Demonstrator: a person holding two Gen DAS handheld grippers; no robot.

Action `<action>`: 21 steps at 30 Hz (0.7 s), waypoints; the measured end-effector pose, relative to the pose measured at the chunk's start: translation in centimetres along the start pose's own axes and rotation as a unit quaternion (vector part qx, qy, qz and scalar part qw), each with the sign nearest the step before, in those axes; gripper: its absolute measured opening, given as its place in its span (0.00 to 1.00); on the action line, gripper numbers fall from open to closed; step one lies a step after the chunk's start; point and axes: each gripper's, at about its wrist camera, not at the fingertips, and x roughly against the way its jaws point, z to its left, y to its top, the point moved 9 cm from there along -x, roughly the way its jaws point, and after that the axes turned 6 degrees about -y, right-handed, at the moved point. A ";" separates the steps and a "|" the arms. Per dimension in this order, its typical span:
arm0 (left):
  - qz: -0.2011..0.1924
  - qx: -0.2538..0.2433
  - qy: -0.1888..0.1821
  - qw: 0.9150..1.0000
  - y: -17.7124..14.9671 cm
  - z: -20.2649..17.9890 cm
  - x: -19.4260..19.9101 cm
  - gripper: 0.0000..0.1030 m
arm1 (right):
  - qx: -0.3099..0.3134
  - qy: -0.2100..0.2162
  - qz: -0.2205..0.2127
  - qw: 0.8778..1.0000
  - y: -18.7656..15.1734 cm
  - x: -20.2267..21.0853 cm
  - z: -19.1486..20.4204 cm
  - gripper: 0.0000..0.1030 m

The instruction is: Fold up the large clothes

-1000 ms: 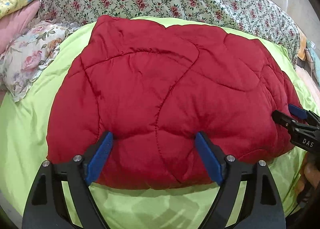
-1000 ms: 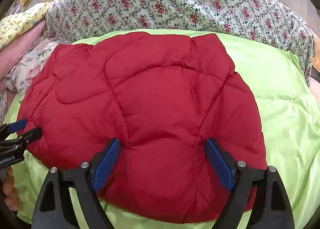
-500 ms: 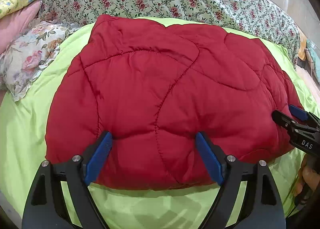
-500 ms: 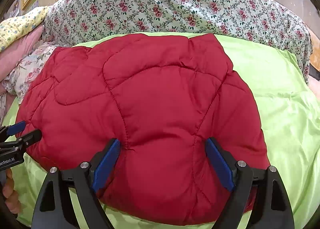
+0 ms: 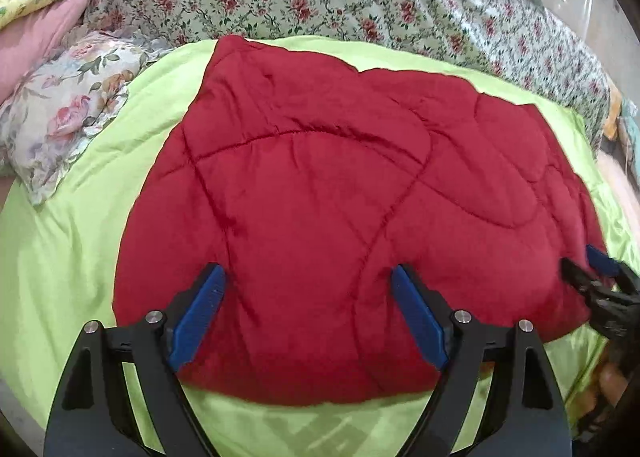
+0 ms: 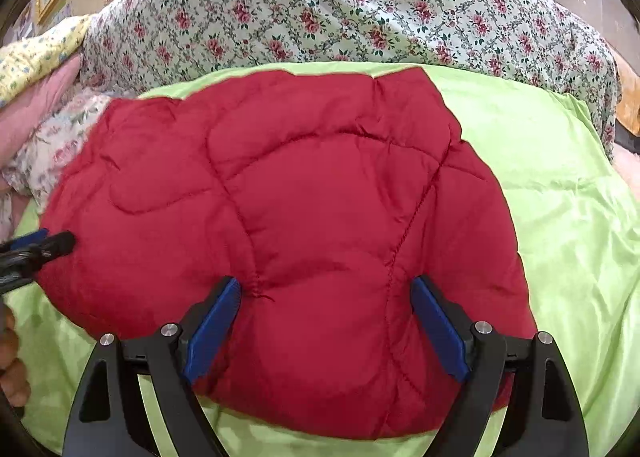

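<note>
Both hand-held grippers are barely shifting since a second ago. Left hand-held gripper (image 5: 306, 313) and right hand-held gripper (image 6: 326, 321) are hovering released, jaws spread wide, at the 6 o'clock edge of the folded red quilt (image 5: 340, 197), which is lying on the green bedsheet (image 5: 60, 257). A floral pillow (image 5: 60, 113) is sitting at 10 o'clock.

L gripper (image 5: 308, 289), R gripper (image 6: 326, 301): both jaws wide apart.
</note>
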 end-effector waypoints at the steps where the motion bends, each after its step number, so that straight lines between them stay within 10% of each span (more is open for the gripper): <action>1: 0.001 -0.002 0.002 1.000 0.2 -0.1 -0.2 0.84 | -0.003 0.010 -0.001 1.000 0.4 0.3 0.3 0.87; 21: 0.038 -0.013 0.008 0.999 3.0 0.0 -3.8 0.88 | 0.007 0.008 0.054 0.998 4.0 -5.0 -0.2 0.91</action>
